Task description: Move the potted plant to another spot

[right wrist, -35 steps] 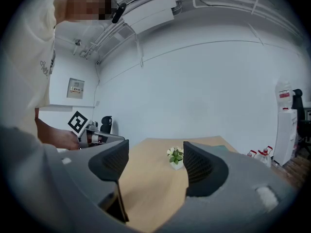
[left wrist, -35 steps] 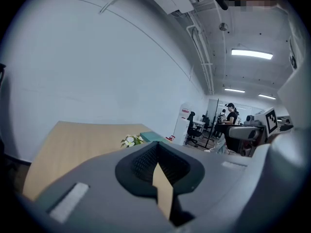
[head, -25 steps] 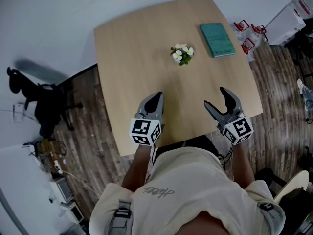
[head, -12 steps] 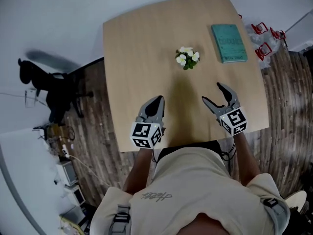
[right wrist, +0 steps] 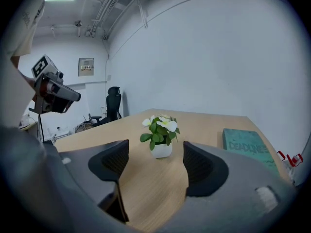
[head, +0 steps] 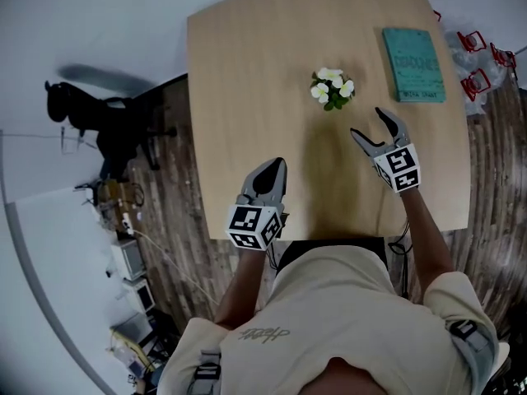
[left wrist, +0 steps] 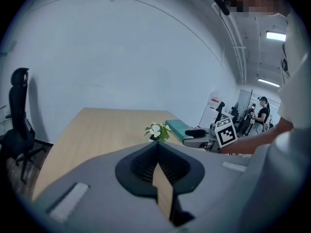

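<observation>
A small potted plant [head: 333, 88] with white flowers in a white pot stands upright near the middle of the wooden table [head: 247, 81]. In the right gripper view the potted plant [right wrist: 161, 136] stands a little beyond the open jaws, lined up with the gap between them. My right gripper [head: 372, 126] is open, just short of the plant on its near right side, not touching it. My left gripper [head: 271, 171] hangs over the table's near left part, well short of the plant, its jaws shut with nothing between them. The left gripper view shows the plant [left wrist: 157, 131] far ahead.
A teal book [head: 413, 62] lies flat at the table's far right, beyond the plant. A black office chair [head: 99, 126] stands on the floor to the left. Red-handled items [head: 479, 56] lie on the floor past the right edge. People stand far off in the room.
My right gripper has moved forward and down toward the plant, still open. The left gripper has shifted only slightly. The head view has swung, so the table sits further right.
</observation>
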